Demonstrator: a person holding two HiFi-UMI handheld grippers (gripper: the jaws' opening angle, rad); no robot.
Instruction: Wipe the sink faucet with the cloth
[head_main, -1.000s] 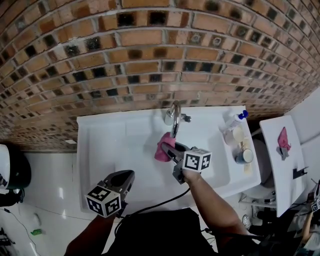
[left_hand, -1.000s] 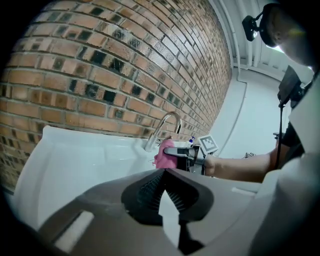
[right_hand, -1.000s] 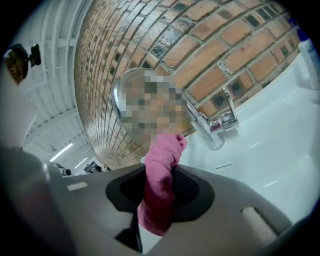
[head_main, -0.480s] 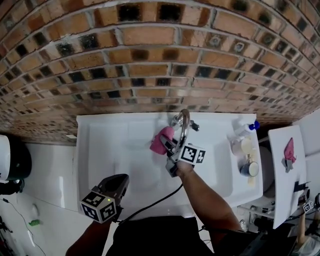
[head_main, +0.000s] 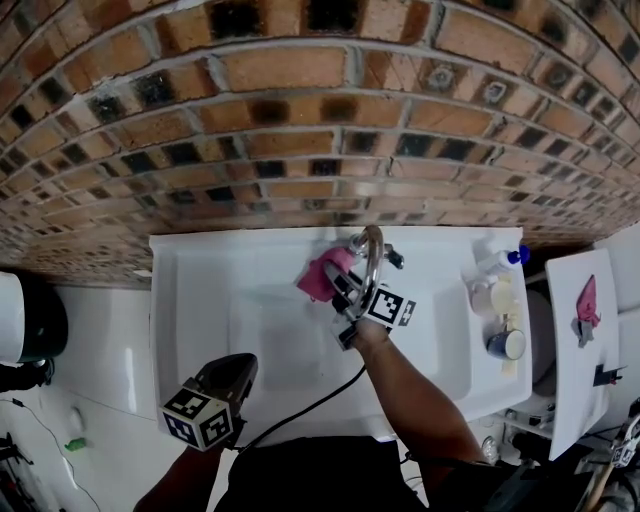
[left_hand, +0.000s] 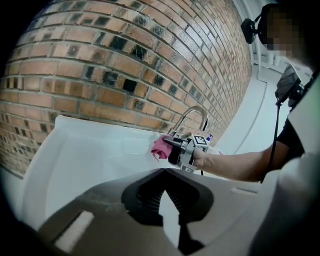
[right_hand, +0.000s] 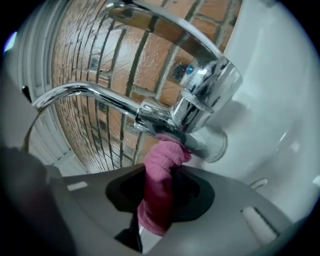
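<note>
Pink cloth (right_hand: 159, 185) pressed to the chrome faucet (right_hand: 195, 110), at the middle of the white table's (head_main: 215, 285) far edge.
The right tool (head_main: 340, 285) is clenched on the cloth: the fabric bunches up out of its jaws, and the top of the wad touches the underside of the faucet body, just where the curved spout leaves it, with the lever handle above. The left tool (head_main: 238, 368) hangs by the table's near edge, toward the near-left corner and well apart from the faucet. Its jaws are closed together with nothing between them, and they point across the sink basin at the right tool. A blue-capped bottle (head_main: 497, 260) stands near the far-right corner, and a brick wall (head_main: 300, 120) rises behind the far edge.
</note>
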